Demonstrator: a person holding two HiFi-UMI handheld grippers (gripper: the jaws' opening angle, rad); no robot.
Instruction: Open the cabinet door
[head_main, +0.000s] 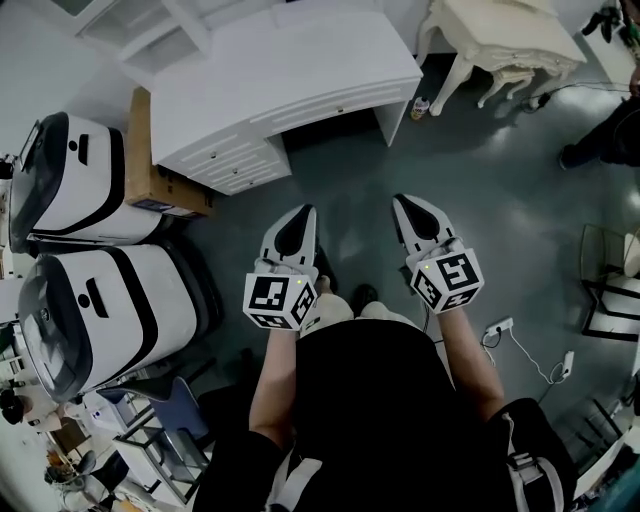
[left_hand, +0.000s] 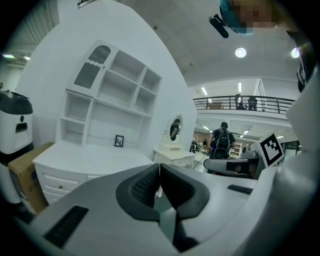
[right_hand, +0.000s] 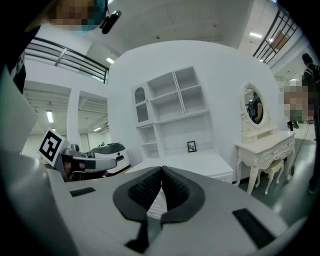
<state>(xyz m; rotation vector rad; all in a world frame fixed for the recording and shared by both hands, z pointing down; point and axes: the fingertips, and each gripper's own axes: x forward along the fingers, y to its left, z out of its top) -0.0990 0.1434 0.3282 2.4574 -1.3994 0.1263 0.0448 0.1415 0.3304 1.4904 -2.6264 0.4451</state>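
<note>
A white desk (head_main: 290, 75) with an open-shelf hutch stands ahead of me against the wall. The hutch has a small arched cabinet door at its upper left (left_hand: 92, 67), also seen in the right gripper view (right_hand: 141, 105); it is shut. Drawers with small knobs sit in the desk's left pedestal (left_hand: 60, 185). My left gripper (head_main: 305, 212) and right gripper (head_main: 402, 202) are held side by side over the grey floor, well short of the desk. Both point toward it. The left gripper's (left_hand: 159, 167) pads meet with nothing between them, and so do the right gripper's (right_hand: 161, 170).
Two large white-and-black machines (head_main: 90, 180) (head_main: 100, 300) and a cardboard box (head_main: 150, 170) stand left of the desk. A cream dressing table with a mirror (right_hand: 260, 145) is to its right. A person (head_main: 610, 135) stands far right; a power strip (head_main: 498, 327) lies on the floor.
</note>
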